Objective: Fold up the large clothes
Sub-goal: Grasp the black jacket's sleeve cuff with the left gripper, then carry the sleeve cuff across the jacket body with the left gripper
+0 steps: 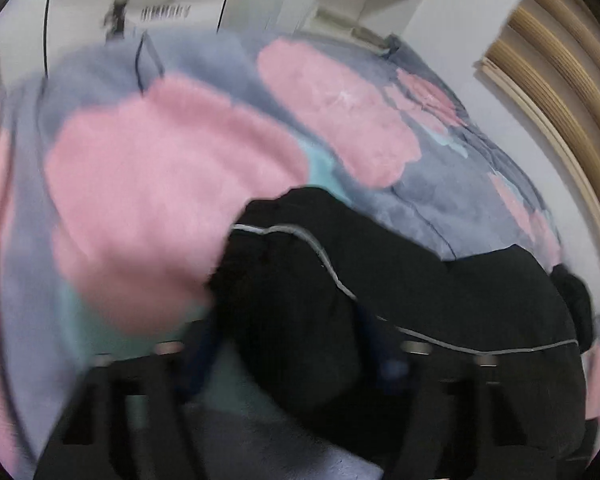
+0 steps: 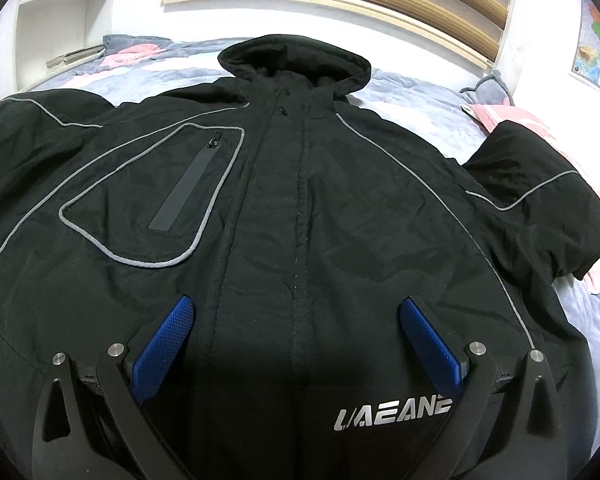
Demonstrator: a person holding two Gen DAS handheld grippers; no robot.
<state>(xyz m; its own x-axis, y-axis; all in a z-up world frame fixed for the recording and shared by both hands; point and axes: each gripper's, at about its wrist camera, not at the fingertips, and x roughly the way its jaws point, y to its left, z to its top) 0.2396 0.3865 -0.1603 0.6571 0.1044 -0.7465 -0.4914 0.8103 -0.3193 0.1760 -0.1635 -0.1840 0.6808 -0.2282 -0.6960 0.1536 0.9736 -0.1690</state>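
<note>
Black hooded jacket with grey piping (image 2: 300,184) is spread front-up on the blue-and-pink floral quilt (image 2: 420,112), hood at the far end. Right gripper (image 2: 296,320) is held wide open over its near hem — blue pads (image 2: 168,340) apart. Left gripper (image 1: 296,344) is blurred; a bunched sleeve (image 1: 300,280) is seen between its fingers, grip not discernible.

left gripper (image 1: 296,344) blurred; jaws perhaps on jacket (image 1: 380,280).
</note>
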